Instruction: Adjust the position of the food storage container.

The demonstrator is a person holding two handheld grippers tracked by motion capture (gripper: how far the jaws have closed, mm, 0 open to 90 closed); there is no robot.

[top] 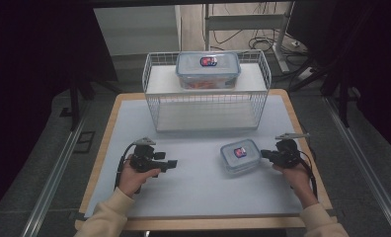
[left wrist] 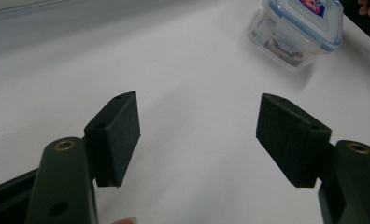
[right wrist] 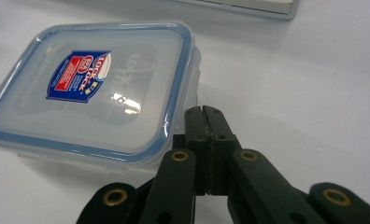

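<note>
A small clear food box with a blue-rimmed lid (top: 240,155) lies on the white table mat, right of centre; it also shows in the left gripper view (left wrist: 299,29) and close up in the right gripper view (right wrist: 92,88). My right gripper (top: 263,154) (right wrist: 204,114) sits just right of the box, jaws pressed together with nothing between them, tips beside the box's near corner. Held at the left of the mat, my left gripper (top: 173,163) (left wrist: 197,135) points toward the box with its jaws wide apart and empty. A larger lidded food box (top: 208,69) rests on top of the white wire rack (top: 206,98).
The wire rack stands at the back of the mat (top: 134,128) with a shelf below its top. The table's wooden edge (top: 104,143) frames the mat. Dark curtains, rails and cables surround the table.
</note>
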